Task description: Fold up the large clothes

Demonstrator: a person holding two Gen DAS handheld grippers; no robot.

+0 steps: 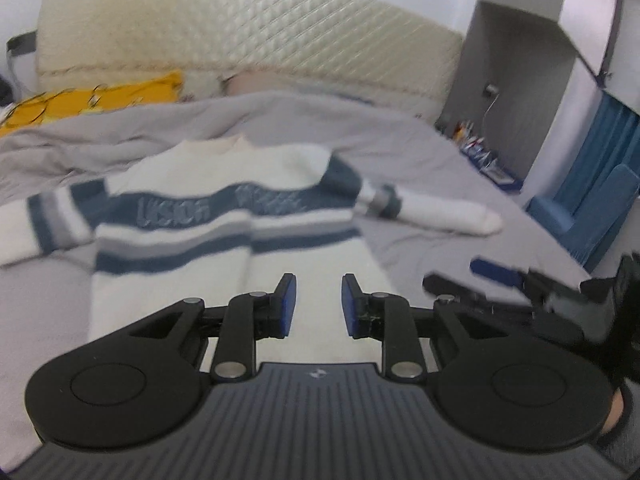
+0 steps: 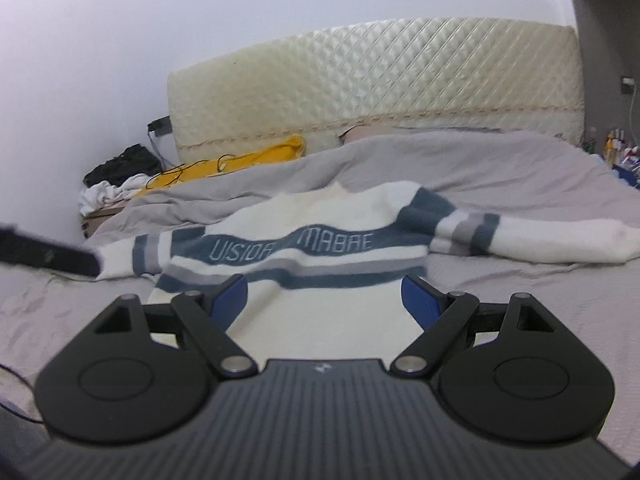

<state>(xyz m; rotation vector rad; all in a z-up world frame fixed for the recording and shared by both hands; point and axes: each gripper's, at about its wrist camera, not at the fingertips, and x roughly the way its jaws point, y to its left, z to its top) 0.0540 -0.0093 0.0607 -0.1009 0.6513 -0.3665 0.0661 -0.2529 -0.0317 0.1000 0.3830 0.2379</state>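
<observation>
A cream sweater (image 1: 224,216) with dark blue and grey stripes and lettering lies flat on the grey bedsheet (image 1: 420,152), collar toward the headboard and both sleeves spread sideways. My left gripper (image 1: 319,300) hovers over its lower body with the jaws a small gap apart and nothing between the blue pads. In the right wrist view, the same sweater (image 2: 320,240) lies ahead, and my right gripper (image 2: 322,300) stands wide open above its hem, holding nothing. The right gripper (image 1: 476,278) shows blurred at the right of the left wrist view. A blurred left finger (image 2: 48,258) enters from the left.
A quilted cream headboard (image 1: 240,32) stands behind the bed, with a yellow pillow (image 1: 100,100) and cables at its left. A grey cabinet (image 1: 516,80), small clutter (image 1: 476,148) and blue furniture (image 1: 592,200) stand right of the bed. Dark and white clothes (image 2: 116,184) are piled at the far left.
</observation>
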